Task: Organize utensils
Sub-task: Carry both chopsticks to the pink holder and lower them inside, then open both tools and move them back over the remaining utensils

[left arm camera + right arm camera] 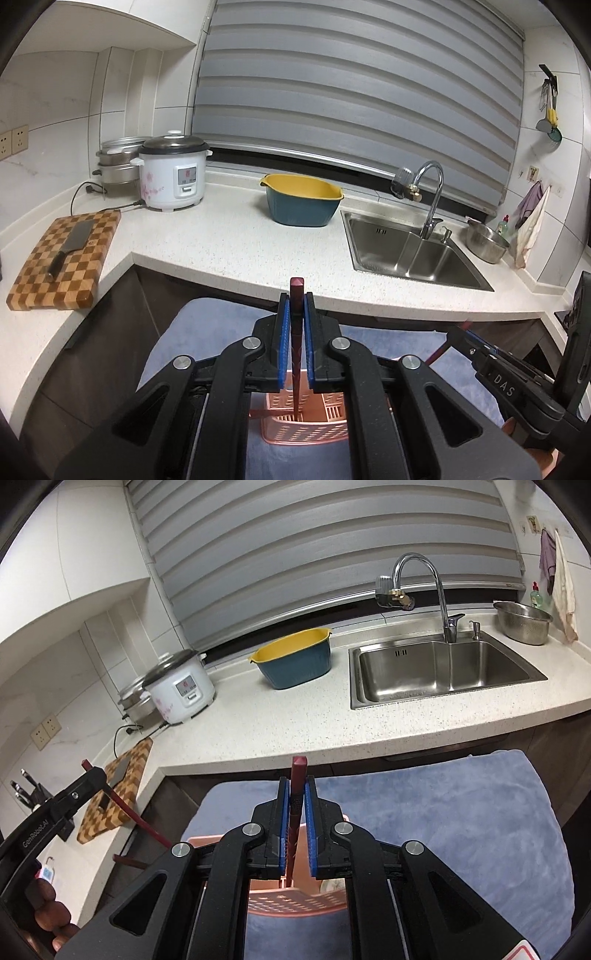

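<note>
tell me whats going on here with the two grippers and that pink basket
A person is putting chopsticks away. Each hand-held gripper, left and right, is shut on one dark red chopstick, tip pointing down into the pink basket on the blue towel. Neither chopstick is released yet.

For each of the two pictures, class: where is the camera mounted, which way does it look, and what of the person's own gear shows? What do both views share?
Left wrist: sits on the left gripper, looking along its fingers over a dark red chopstick toward the sink; the right gripper shows at right.
Right wrist: sits on the right gripper, clamping its own chopstick, facing the same counter; the left gripper shows at left.
Shared: pink utensil basket, blue cloth, rice cooker, yellow-and-blue basin.
</note>
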{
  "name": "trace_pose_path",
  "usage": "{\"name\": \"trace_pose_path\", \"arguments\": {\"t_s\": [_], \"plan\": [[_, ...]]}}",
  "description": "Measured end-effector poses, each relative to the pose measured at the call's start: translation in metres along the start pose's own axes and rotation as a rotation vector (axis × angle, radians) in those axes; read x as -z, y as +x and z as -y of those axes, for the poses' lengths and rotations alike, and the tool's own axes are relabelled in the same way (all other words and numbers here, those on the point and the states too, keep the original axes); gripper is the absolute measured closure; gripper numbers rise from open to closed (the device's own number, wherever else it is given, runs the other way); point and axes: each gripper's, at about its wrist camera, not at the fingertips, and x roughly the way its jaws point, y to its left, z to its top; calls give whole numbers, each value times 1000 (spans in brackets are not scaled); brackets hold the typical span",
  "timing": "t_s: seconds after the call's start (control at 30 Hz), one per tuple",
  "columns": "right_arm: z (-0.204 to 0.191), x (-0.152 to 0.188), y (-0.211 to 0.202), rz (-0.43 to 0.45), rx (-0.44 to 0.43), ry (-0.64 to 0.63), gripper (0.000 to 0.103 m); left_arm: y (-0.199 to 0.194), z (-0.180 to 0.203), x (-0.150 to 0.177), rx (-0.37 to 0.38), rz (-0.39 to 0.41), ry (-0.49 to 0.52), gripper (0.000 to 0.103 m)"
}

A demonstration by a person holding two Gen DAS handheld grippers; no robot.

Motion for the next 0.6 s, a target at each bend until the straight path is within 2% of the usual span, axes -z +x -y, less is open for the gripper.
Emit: {"name": "trace_pose_path", "arguments": {"t_s": [0.03, 0.2, 0.27, 0.33, 0.37, 0.5, 0.6], "plan": [[-1, 1, -2, 7, 6, -8, 88, 0, 1, 1, -2, -2, -1, 95], [-4, 3, -9, 12, 8, -13, 85, -3, 4, 5, -13, 0, -1, 94], [-3, 4, -15, 22, 13, -17, 80, -6, 3, 6, -21, 3, -4, 86], [-3, 5, -25, 37, 13, -18, 73, -13, 2, 7, -35, 12, -13, 65], [-4, 5, -31, 48, 15, -20, 72, -17, 1, 7, -39, 20, -17, 59], [-5, 12, -60, 77, 16, -33, 64, -37, 1, 12, -43, 31, -11, 54], [-4, 27, -81, 69, 18, -47, 59, -59, 2, 26, -56, 35, 18, 45]]}}
